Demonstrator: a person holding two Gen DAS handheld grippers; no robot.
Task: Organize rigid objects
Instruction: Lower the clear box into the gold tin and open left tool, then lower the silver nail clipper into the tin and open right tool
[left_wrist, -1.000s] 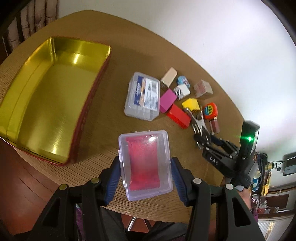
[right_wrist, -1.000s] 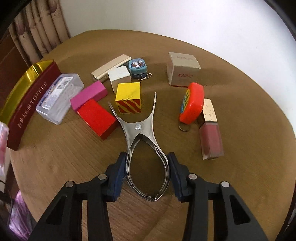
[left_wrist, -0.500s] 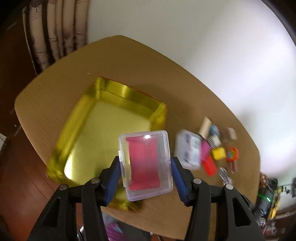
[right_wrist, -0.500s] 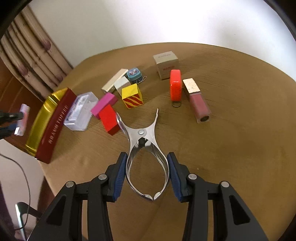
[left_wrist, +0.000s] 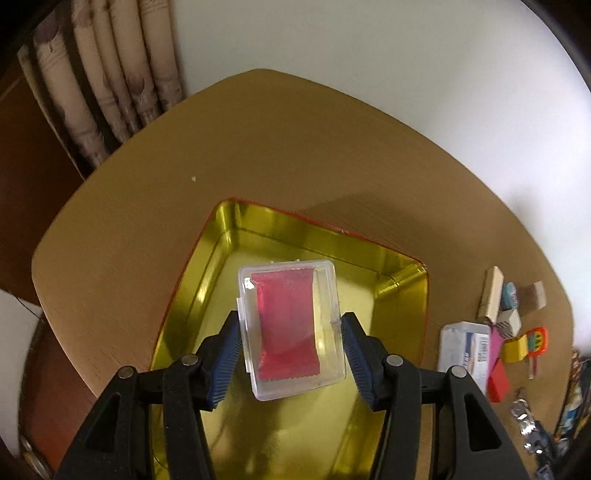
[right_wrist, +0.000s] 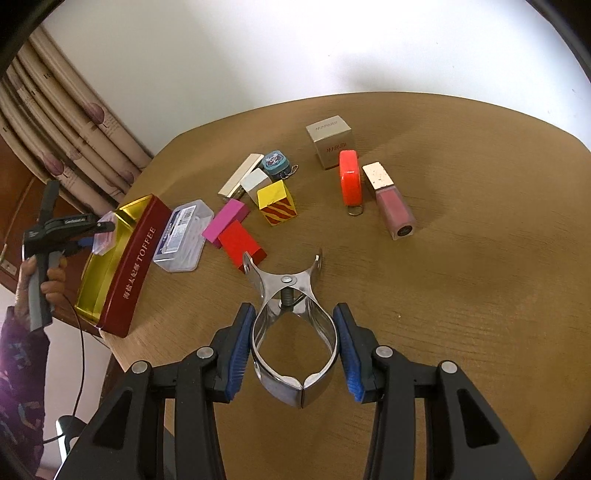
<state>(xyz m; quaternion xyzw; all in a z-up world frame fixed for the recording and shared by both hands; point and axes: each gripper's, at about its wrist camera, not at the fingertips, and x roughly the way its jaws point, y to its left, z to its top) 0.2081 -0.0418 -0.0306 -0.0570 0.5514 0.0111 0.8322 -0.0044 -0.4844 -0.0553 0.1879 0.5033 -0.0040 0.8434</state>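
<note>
Two objects are gripped. A clear plastic box (left_wrist: 291, 328) holding a red packet is clamped in the left gripper (left_wrist: 291, 360), above the open gold tin (left_wrist: 399, 291). A steel clamp (right_wrist: 293, 332) is pinched by its handles in the right gripper (right_wrist: 294, 354), above the wooden table (right_wrist: 461, 295). Blocks, small boxes and a lip gloss (right_wrist: 391, 201) lie beside the tin.

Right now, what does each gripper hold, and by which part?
The left gripper holds a clear plastic box with a red packet inside, clamped by its two long sides. The right gripper holds a metal clamp by its two curved handles.
</note>
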